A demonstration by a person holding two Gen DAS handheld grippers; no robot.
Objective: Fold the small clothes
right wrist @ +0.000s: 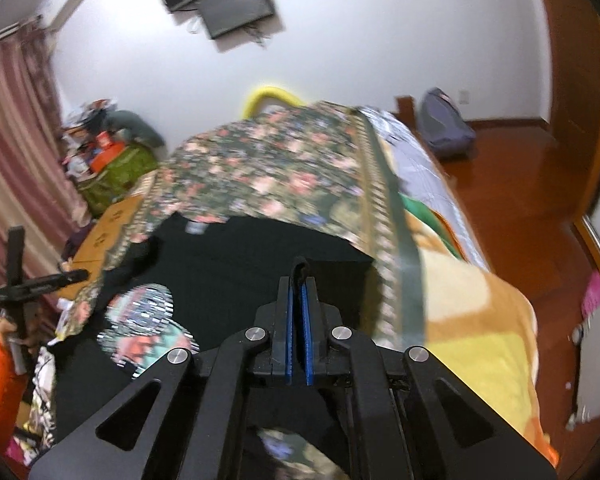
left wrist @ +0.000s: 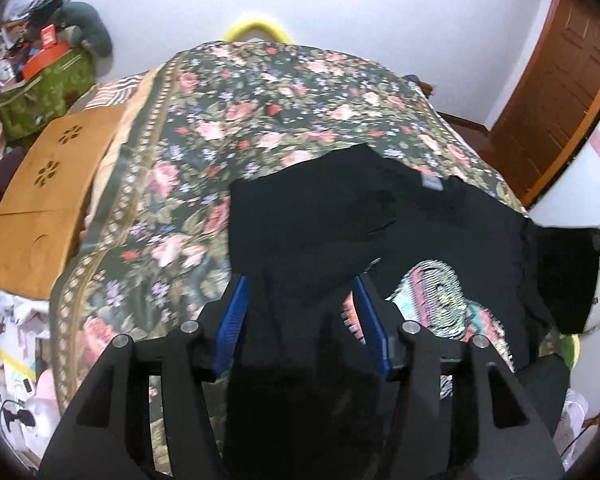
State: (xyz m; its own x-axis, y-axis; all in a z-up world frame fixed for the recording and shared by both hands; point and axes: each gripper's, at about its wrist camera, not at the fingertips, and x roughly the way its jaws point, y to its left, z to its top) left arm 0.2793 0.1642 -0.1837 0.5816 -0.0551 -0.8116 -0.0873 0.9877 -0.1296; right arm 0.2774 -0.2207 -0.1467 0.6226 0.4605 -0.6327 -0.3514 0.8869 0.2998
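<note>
Left tongs (left wrist: 300,300): shown at the lower centre of the left wrist view, pointed forward and slightly down over the bed; the blue-lined fingers (left wrist: 231,320) were spread wide, with dark cloth lying between them but not pinched.

Right tongs (right wrist: 299,292): seen at the lower centre of the right wrist view, angled forward over the bed; the blue pads were pressed together on a small bunch of black cloth that stuck out above the tips.

Black T-shirt (left wrist: 440,232): spread on the bed in the middle and right of the left wrist view, one part folded over at the centre of the frame; its right edge was lifted off the bed at the far right of the frame. In the right wrist view it filled the centre left.

Printed patch (left wrist: 436,304): a multicoloured design on the shirt, exposed at the lower right of the left tongs, and at the lower left in the right wrist view.

Neck label (left wrist: 432,183): a small grey tag seen at the shirt's upper edge.

Floral bedspread (left wrist: 260,120): covered the bed beneath the shirt, reaching to the upper centre of both views.

Cardboard box (left wrist: 48,200): lay flat beside the bed at the left of the left wrist view.

Wooden door (left wrist: 560,92): seen at the upper right of the left wrist view.
</note>
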